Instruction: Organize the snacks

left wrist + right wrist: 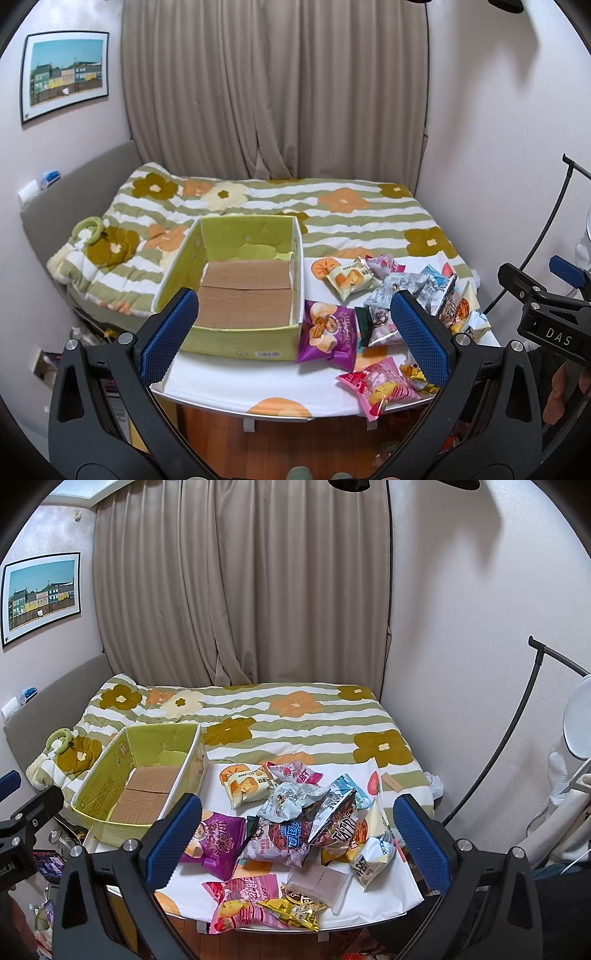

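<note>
Bed [332, 218] behind; one box [236, 332], two open claws.

a flowered quilt [332, 218] is spread over the bed, beige curtains [273, 92] are drawn behind, and a framed picture [64, 74] is hung on the wall.

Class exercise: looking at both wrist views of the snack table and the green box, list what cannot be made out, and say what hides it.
- Left wrist view: the table's near corners, covered by the left gripper.
- Right wrist view: lower packets in the snack pile, buried under upper ones.
- Right wrist view: the green box's near corner, behind a gripper finger.
- Both views: small packet print, too small.
</note>
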`<state>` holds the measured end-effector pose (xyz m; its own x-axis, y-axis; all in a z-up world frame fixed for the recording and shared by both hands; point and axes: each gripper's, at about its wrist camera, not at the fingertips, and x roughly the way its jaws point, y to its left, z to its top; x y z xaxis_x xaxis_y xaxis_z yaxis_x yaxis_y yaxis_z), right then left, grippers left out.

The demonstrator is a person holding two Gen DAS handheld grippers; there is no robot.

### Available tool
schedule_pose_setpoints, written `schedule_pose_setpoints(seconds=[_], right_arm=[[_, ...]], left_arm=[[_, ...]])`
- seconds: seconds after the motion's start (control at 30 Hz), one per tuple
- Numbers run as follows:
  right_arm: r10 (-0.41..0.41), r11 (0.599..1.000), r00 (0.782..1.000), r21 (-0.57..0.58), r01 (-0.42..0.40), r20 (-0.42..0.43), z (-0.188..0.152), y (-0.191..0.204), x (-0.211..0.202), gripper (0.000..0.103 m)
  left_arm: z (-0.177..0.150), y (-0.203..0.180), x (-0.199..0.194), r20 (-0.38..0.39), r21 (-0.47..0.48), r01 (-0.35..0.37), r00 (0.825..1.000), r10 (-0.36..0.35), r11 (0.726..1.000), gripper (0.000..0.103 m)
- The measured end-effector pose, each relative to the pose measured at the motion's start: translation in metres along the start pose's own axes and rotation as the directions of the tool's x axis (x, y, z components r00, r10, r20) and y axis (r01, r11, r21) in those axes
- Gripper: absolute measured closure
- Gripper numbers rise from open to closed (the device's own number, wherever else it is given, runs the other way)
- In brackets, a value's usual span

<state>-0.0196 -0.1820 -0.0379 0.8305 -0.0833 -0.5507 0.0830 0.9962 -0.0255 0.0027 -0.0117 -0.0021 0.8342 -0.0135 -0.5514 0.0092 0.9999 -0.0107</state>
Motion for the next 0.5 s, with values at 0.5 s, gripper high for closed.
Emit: schedule_pose_setpoints(seconds=[0.5], right_arm=[[0.0, 1.0, 1.0, -0.008, 0.0, 0.004, -0.007, -0.018, 0.012, 0.0]], left_arm=[[-0.002, -0.017, 0.036, -0.103, 0.093, 0.126, 0.988, -0.116, 0.988, 0.0]])
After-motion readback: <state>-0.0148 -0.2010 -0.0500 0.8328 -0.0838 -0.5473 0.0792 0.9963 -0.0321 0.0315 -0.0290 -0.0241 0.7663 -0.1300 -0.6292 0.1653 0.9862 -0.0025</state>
